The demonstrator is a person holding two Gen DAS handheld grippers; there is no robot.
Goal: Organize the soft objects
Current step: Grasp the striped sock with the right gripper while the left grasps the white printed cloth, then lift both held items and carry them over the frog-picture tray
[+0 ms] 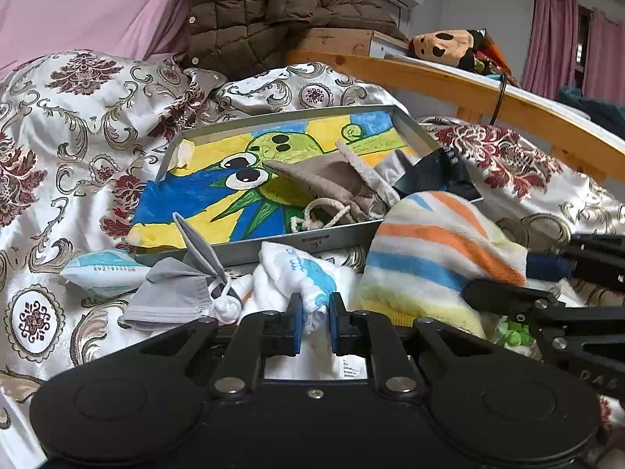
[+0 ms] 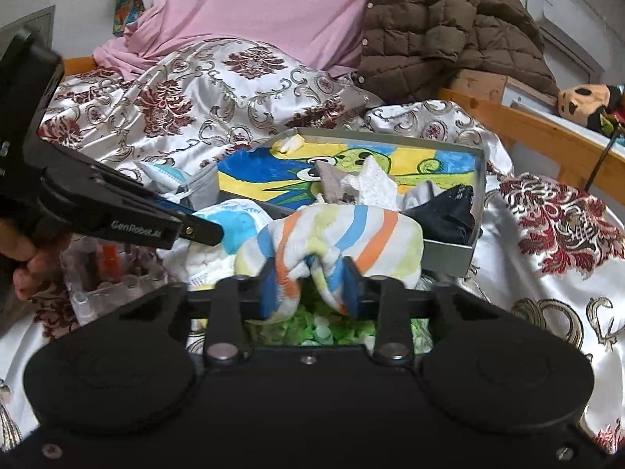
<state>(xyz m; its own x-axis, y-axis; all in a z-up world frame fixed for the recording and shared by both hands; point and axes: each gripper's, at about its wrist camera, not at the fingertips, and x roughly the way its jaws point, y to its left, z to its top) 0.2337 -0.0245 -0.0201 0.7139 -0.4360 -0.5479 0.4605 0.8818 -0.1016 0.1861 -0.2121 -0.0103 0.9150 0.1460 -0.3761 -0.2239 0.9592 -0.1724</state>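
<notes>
**Patterned bedspread, both grippers pinching cloths beside the tray**

Bedspread [image 1: 58,125] carries everything. Left gripper [image 1: 315,314] is clamped on the white cloth [image 1: 297,269]; right gripper [image 2: 308,279] grips the striped sock [image 2: 336,234], both just before the tray [image 2: 449,260]. Lift straight, clear the near rim, then drop in the tray's bare painted left half.

Place: a bedroom in a home.
Bed: a wooden bed frame [image 1: 461,82] under a rumpled satin damask bedspread [image 1: 78,125].
Clothing: a brown quilted jacket [image 2: 449,19] heaped beside pink bedding [image 2: 250,4].
Window: pink curtains [image 1: 554,39].
Toy: a plush toy [image 1: 445,45] on the ledge.
</notes>
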